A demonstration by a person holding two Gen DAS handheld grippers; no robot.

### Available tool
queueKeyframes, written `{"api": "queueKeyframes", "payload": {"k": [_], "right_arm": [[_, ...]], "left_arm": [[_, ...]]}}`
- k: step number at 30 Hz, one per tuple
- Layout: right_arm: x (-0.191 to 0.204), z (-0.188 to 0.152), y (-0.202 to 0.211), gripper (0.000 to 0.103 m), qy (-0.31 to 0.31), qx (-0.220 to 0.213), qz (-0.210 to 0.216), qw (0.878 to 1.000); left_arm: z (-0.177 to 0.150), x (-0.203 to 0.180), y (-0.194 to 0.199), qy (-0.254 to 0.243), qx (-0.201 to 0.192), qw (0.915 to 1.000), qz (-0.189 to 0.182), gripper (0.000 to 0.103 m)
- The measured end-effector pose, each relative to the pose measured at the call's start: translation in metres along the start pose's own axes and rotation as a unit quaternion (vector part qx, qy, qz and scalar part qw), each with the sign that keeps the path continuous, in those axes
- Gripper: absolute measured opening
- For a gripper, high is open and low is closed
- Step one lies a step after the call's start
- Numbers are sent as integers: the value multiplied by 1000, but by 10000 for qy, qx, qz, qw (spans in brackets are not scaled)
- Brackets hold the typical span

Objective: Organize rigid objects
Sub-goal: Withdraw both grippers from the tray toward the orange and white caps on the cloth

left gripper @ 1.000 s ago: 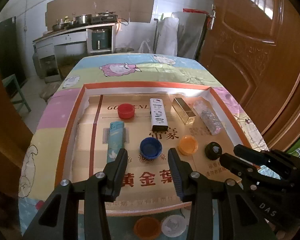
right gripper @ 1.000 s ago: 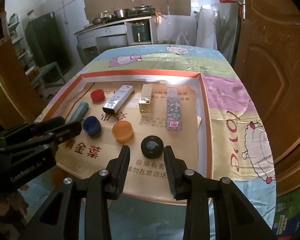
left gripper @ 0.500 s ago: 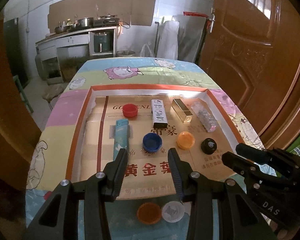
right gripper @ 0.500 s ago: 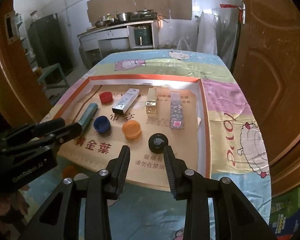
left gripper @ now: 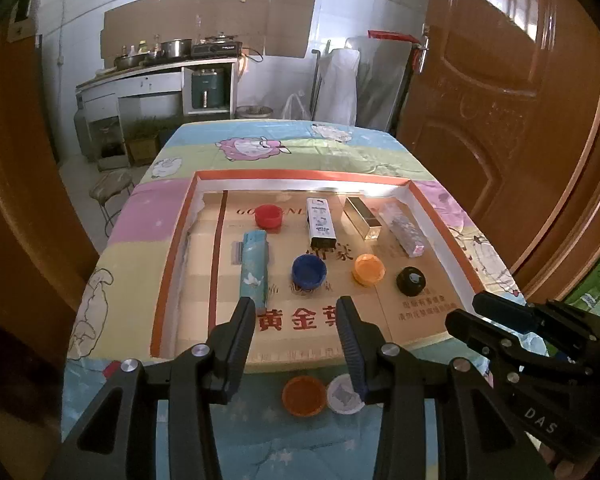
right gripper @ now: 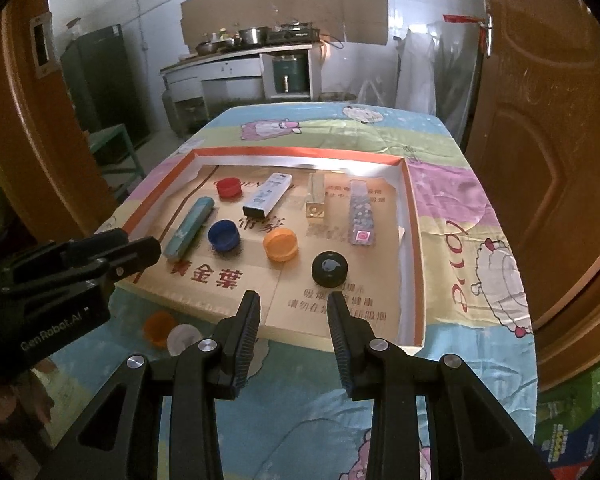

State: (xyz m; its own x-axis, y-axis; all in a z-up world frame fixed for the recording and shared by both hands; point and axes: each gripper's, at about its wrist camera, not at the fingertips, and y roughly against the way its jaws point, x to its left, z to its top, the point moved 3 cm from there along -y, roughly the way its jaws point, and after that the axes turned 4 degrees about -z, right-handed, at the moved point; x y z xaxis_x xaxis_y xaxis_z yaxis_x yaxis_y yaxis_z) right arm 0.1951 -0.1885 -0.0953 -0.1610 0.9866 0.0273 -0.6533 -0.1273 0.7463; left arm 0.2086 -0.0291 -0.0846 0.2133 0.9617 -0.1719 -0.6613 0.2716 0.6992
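Lying beyond right claw [right gripper: 294, 316], black cap [right gripper: 329, 269], apart

Right gripper [right gripper: 294, 300] jaws apart, empty, above tray [right gripper: 414, 264] near edge. Left gripper [right gripper: 140, 250] at left, over tray's near-left corner. In tray: red cap [right gripper: 228, 187], blue cap [right gripper: 223, 235], orange cap [right gripper: 281, 244], black cap [right gripper: 329, 269], teal case [right gripper: 190, 227], white box [right gripper: 267, 194], gold box [right gripper: 316, 196], patterned box [right gripper: 361, 213]. 2 caps on cloth [right gripper: 460, 216] before tray: orange [right gripper: 159, 328], white [right gripper: 184, 339].
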Motion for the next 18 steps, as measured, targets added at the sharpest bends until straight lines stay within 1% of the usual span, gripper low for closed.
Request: {"api": "queueKeyframes", "payload": {"k": [18], "right_arm": [[19, -16, 21, 36, 129, -37, 0, 9999]], "left_arm": [[-17, 8, 25, 82, -93, 9999, -15, 42]]}}
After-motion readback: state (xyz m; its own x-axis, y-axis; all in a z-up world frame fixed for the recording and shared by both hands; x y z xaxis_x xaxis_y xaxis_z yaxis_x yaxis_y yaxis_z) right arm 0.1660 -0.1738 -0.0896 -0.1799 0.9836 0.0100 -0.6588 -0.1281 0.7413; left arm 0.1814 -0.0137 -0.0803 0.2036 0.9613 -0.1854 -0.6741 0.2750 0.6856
